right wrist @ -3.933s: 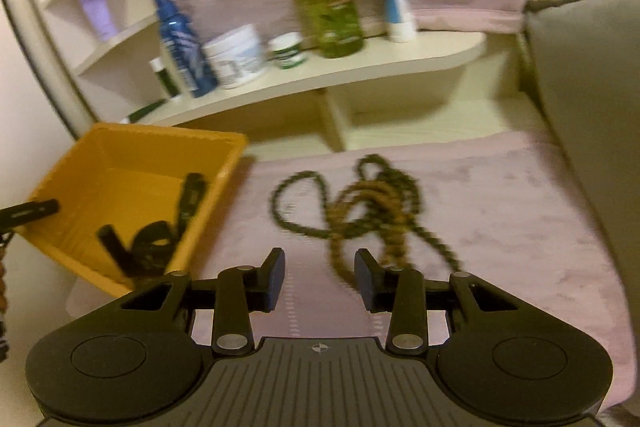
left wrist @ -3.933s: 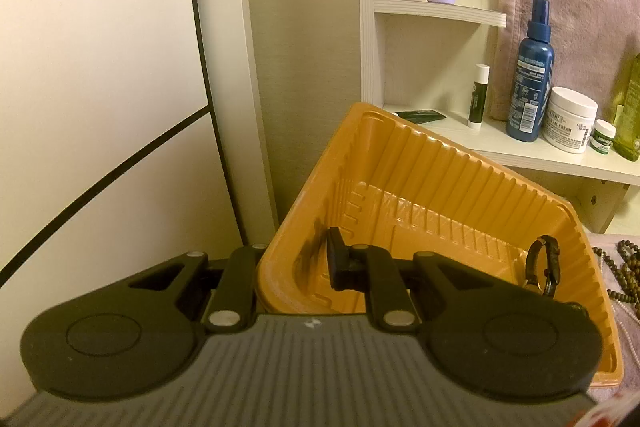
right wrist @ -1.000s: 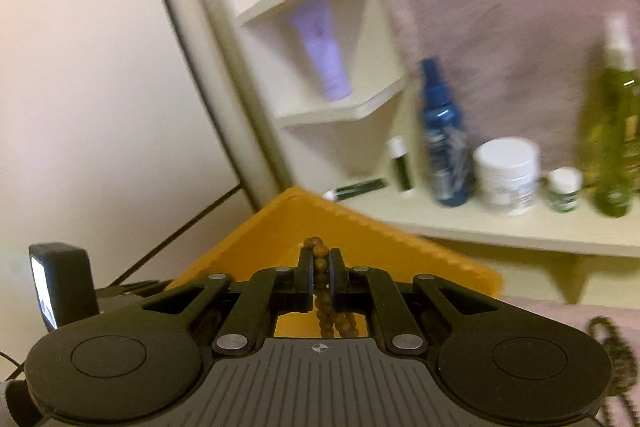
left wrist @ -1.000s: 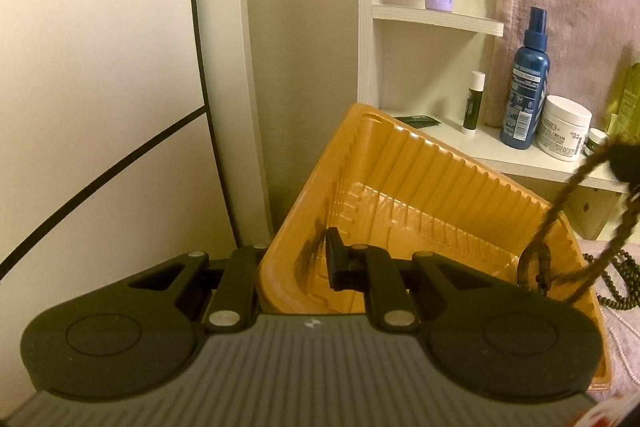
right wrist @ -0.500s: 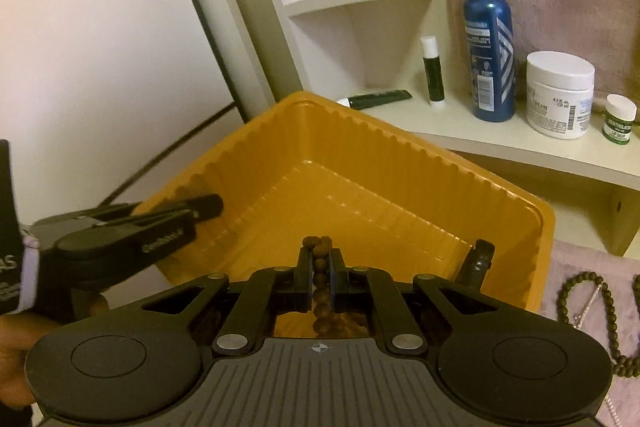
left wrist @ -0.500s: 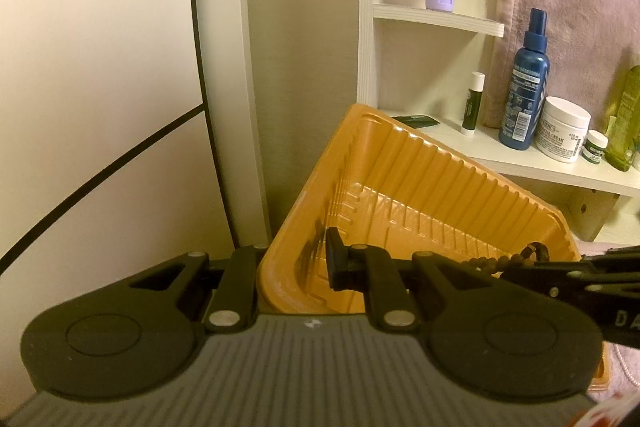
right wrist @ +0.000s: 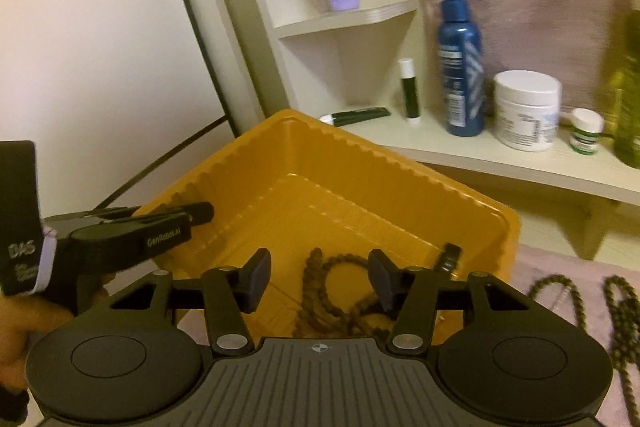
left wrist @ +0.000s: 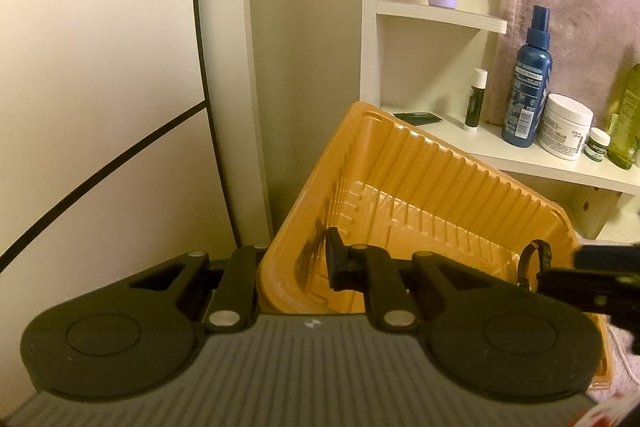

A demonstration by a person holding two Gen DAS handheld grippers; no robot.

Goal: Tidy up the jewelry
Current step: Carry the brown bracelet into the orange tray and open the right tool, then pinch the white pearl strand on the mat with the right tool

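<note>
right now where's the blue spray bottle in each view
Left wrist view: the blue spray bottle stands at the upper right, on the shelf beside the white jar.
Right wrist view: the bottle stands right of centre, near the top, left of the same jar.
Shared landmark: the orange tray below the shelf.

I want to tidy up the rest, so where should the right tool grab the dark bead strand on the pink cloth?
Pinch the dark bead strand at its arched bend nearest the orange tray, coming straight down with the open right tool. It lies flat and slack on the pink cloth, so a sideways approach would probably just push it.
</note>
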